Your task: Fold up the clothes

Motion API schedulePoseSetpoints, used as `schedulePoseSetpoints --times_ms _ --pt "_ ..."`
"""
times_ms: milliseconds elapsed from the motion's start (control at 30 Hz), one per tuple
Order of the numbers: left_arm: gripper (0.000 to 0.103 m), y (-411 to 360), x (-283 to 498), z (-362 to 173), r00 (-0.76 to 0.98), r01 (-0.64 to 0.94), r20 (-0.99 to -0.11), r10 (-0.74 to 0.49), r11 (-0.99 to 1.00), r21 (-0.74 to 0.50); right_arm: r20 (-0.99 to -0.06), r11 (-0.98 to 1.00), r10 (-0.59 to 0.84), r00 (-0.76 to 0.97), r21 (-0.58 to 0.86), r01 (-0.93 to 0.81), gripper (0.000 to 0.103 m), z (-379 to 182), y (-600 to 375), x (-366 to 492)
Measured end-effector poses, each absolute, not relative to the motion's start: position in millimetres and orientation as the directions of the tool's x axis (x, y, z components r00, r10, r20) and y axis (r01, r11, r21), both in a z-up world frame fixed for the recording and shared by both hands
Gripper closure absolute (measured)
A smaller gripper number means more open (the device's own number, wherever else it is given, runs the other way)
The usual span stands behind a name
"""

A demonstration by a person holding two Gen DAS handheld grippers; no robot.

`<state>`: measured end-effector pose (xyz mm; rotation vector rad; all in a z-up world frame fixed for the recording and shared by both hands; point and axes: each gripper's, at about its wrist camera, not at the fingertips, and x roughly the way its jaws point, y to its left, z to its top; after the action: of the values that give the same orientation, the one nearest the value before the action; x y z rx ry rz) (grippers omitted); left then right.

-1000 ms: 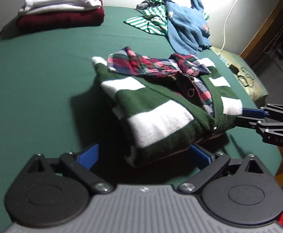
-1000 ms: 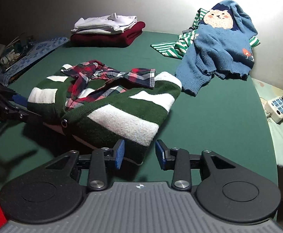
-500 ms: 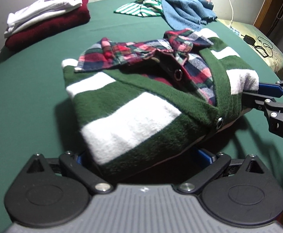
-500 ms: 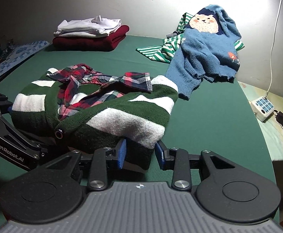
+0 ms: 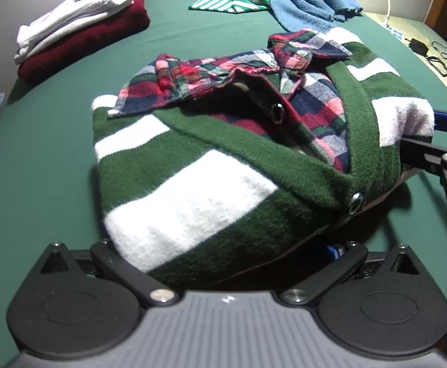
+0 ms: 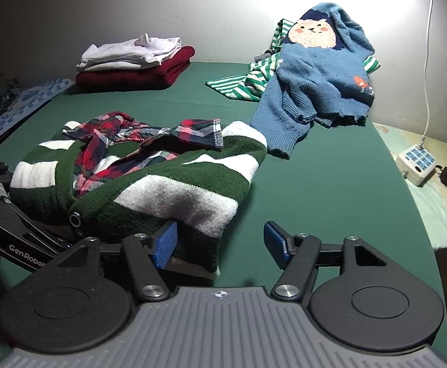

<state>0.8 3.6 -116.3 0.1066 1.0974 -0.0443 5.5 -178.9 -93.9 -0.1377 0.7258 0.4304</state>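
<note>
Gripping status, right gripper (image 6: 220, 242): jaws apart, blue pads on either side of the cardigan's near corner, not clamped.
Left gripper (image 5: 223, 254): fingers spread wide, tips hidden under the bundle; whether they grip it I cannot tell.
Striped cardigan (image 5: 211, 184): green-and-white, folded with a plaid shirt (image 5: 223, 70) inside, mid-table on the green table (image 6: 330, 190).
Far edge: blue sweater (image 6: 318, 76); white-on-maroon folded stack (image 6: 137, 61) at the far left corner.
</note>
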Motion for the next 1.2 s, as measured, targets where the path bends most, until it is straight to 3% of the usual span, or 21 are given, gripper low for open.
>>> schedulePoseSetpoints --times_ms 200,533,700,1200 --pt "0.0 -2.1 4.2 -114.7 0.432 0.041 -0.9 0.059 0.995 0.085 -0.668 0.846 0.452 0.592 0.109 -0.523 0.054 -95.9 -187.2 16.3" --pt "0.0 -10.0 11.0 -111.4 0.398 0.02 -0.91 0.12 0.99 0.139 -0.66 0.785 0.526 0.536 0.134 -0.605 0.059 -98.6 -190.3 28.4" --pt "0.0 -9.2 14.7 -111.1 0.393 0.082 -0.913 0.113 0.984 0.158 -0.661 0.779 0.523 0.538 0.114 -0.617 0.076 -96.9 -179.4 22.5" --pt "0.0 8.9 16.7 -111.7 0.408 0.276 -0.913 0.015 0.951 0.139 -0.692 0.842 0.403 0.599 0.023 -0.539 0.073 -76.3 -181.0 10.3"
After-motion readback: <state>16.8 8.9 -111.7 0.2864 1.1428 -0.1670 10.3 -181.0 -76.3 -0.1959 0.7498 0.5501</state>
